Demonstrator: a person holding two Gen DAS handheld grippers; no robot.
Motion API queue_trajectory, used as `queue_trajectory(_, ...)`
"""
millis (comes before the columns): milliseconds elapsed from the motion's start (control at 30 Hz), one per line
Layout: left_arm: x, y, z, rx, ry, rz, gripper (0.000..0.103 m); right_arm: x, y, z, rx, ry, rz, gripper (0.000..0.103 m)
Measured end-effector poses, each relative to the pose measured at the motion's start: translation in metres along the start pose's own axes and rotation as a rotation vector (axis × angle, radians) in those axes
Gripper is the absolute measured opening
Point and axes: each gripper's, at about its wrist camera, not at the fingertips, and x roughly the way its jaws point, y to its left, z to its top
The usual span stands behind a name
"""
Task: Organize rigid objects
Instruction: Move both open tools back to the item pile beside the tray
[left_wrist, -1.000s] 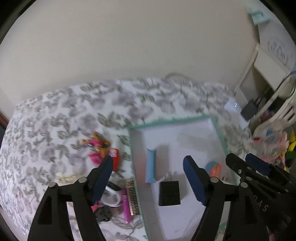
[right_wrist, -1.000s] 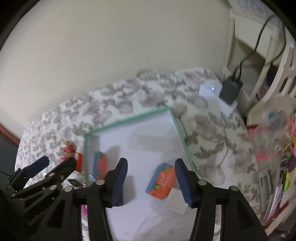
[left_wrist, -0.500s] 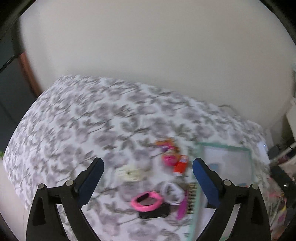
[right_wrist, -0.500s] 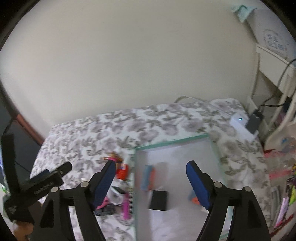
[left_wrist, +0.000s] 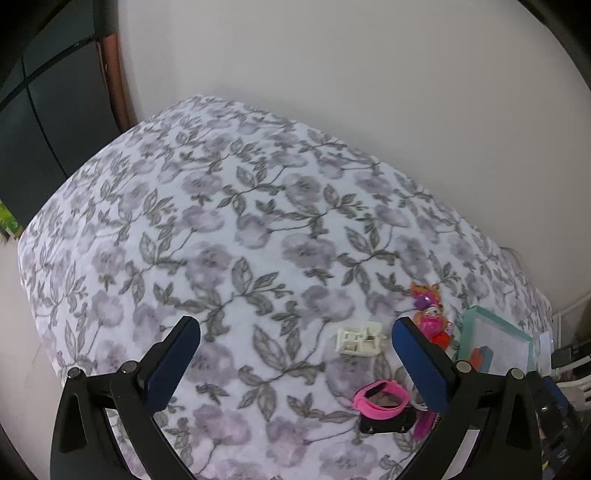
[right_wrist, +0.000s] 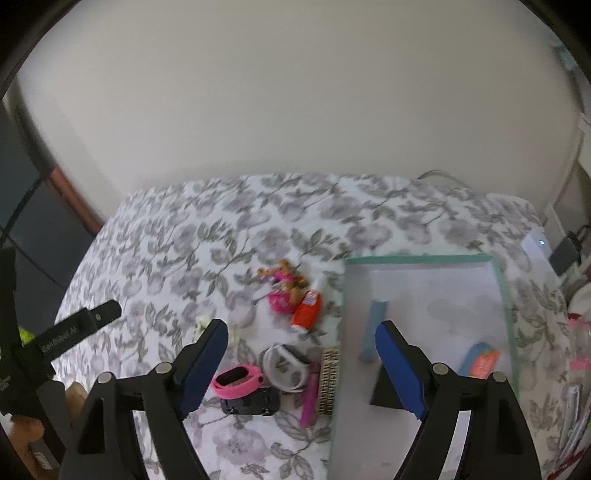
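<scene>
Jaws opening on both grippers, nothing between

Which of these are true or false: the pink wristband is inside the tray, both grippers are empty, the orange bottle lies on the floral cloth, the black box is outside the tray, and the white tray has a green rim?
1. The pink wristband is inside the tray. False: it lies on the floral cloth, left of the tray.
2. Both grippers are empty. True: the left gripper and right gripper have opening jaws with nothing between them.
3. The orange bottle lies on the cloth. True.
4. The black box is outside the tray. False: it sits in the tray.
5. The white tray has a green rim. True.
</scene>
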Motion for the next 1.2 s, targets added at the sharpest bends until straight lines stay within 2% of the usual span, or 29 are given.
queue_trajectory(133,0.019,0.004,-0.006,0.003,0.068,0.017,0.103,0.026,0.014,-0.010,-0.029,0.074,0.017,0.086)
queue_trajectory(333,0.058,-0.007,-0.025,0.057,0.200,0.028,0.103,0.063,0.021,-0.029,-0.060,0.184,-0.013,0.086)
queue_trajectory(500,0.082,-0.017,-0.040,0.068,0.289,0.004,0.103,0.081,0.016,-0.041,-0.058,0.238,-0.034,0.086)
queue_trajectory(633,0.099,-0.022,-0.051,0.071,0.348,-0.001,0.103,0.087,0.011,-0.045,-0.049,0.254,-0.031,0.098)
queue_trajectory(900,0.118,-0.024,-0.065,0.033,0.413,-0.027,0.103,0.081,0.000,-0.040,-0.012,0.236,-0.032,0.101)
queue_trajectory(1200,0.127,-0.058,-0.080,0.151,0.437,-0.024,0.103,0.084,-0.008,-0.039,0.012,0.244,-0.028,0.101)
